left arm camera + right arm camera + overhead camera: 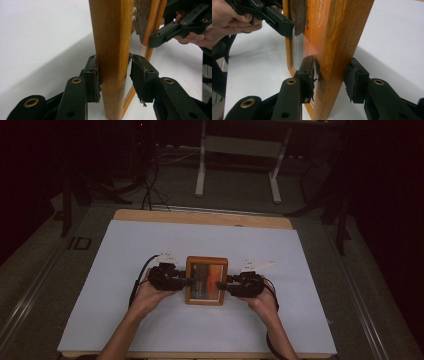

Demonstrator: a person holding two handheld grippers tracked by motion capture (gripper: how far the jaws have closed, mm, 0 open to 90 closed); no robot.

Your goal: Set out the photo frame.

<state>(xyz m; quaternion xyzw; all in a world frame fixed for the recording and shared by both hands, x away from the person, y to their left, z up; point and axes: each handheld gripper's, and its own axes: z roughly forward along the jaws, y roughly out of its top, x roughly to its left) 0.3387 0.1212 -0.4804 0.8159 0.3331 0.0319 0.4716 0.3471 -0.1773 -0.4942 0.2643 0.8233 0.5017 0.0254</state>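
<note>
Wooden picture frame (206, 280), near bench (125, 320) centre, toward its near edge. Left gripper (113, 75) fingers straddle one side rail, one pad slightly apart; right gripper (329, 77) likewise. Advise even, simultaneous squeeze before lifting.

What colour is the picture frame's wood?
Warm orange-brown, with visible grain; the frame shows best in the left gripper view.

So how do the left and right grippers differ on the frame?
Left gripper straddles the frame's left rail, right gripper the right rail. One left-gripper pad stands clear of the wood; the right gripper's pads sit closer, contact unclear. Both have torn pads.
</note>
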